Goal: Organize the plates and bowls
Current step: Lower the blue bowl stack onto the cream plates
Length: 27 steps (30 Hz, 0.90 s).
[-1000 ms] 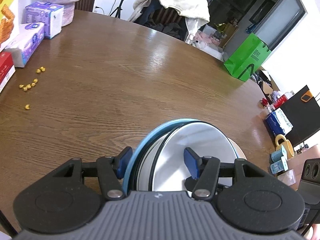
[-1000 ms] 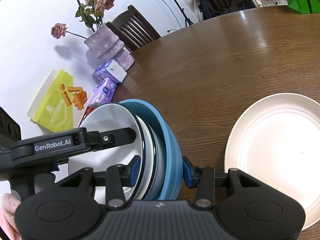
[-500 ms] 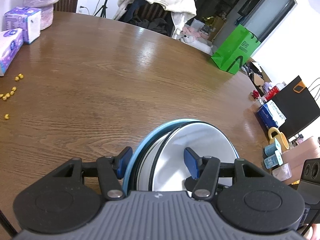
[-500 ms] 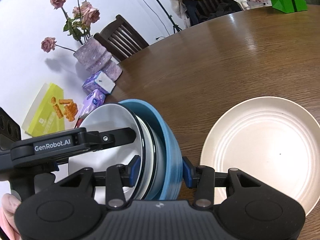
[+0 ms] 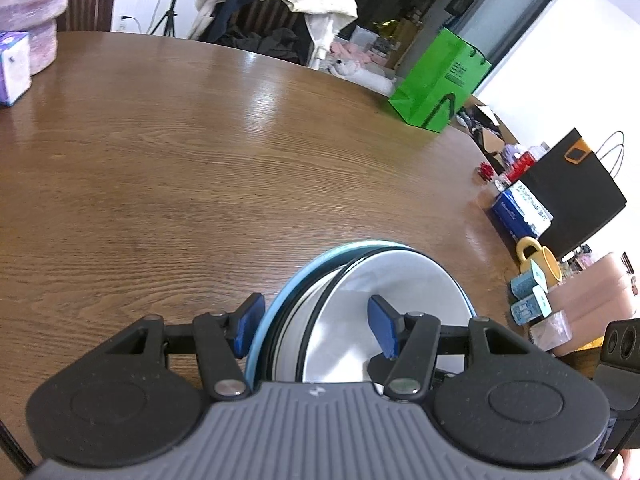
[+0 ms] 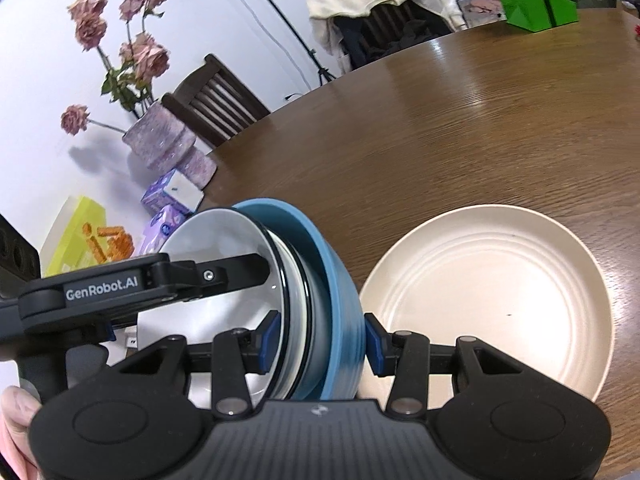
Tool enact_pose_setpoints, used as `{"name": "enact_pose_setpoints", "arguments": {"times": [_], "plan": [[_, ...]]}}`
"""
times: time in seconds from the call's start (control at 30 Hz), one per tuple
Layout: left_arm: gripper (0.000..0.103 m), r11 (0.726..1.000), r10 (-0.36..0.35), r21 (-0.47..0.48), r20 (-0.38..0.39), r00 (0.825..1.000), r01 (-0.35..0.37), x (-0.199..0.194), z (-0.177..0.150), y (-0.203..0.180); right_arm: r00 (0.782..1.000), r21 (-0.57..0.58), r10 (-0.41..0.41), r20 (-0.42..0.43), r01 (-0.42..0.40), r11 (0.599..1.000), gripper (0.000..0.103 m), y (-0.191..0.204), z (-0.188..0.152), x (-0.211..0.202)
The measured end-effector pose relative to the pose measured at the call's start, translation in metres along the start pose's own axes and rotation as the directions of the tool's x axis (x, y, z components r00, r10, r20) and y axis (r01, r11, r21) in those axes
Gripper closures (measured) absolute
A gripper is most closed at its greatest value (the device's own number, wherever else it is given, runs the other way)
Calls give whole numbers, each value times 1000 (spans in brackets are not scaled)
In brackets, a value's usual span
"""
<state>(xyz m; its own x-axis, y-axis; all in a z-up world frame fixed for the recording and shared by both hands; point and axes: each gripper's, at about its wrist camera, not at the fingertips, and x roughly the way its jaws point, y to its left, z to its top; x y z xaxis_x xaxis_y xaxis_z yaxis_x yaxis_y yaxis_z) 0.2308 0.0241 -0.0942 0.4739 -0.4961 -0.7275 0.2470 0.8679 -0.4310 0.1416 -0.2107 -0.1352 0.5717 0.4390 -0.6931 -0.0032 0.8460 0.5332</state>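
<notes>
left gripper [image 5: 312, 328]: clamped on bowl stack [image 5: 384, 308], left side
right gripper [image 6: 318, 340]: clamped on bowl stack, right side
bowl stack: on edge, just left of cream plate [image 6: 488, 296]
cream plate: flat on table [image 6: 440, 128]

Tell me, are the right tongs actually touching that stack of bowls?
Touching. In the right wrist view, the right tongs have a blue pad pressed against each side of the stack of bowls, clamping it on edge.
</notes>
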Motion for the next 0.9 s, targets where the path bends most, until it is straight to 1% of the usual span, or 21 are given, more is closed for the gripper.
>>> {"name": "enact_pose_setpoints", "arguments": {"times": [0.43,0.9], "plan": [[45,998,-46,47,-38,998,48,26,4,-23,998,71,-50,42,47,996,60,-30,-1,-14],[45,993,-84,77,-79,993,90,51,6,-44,994,122,-94,61,86,989,60,-52,0,-21]]}}
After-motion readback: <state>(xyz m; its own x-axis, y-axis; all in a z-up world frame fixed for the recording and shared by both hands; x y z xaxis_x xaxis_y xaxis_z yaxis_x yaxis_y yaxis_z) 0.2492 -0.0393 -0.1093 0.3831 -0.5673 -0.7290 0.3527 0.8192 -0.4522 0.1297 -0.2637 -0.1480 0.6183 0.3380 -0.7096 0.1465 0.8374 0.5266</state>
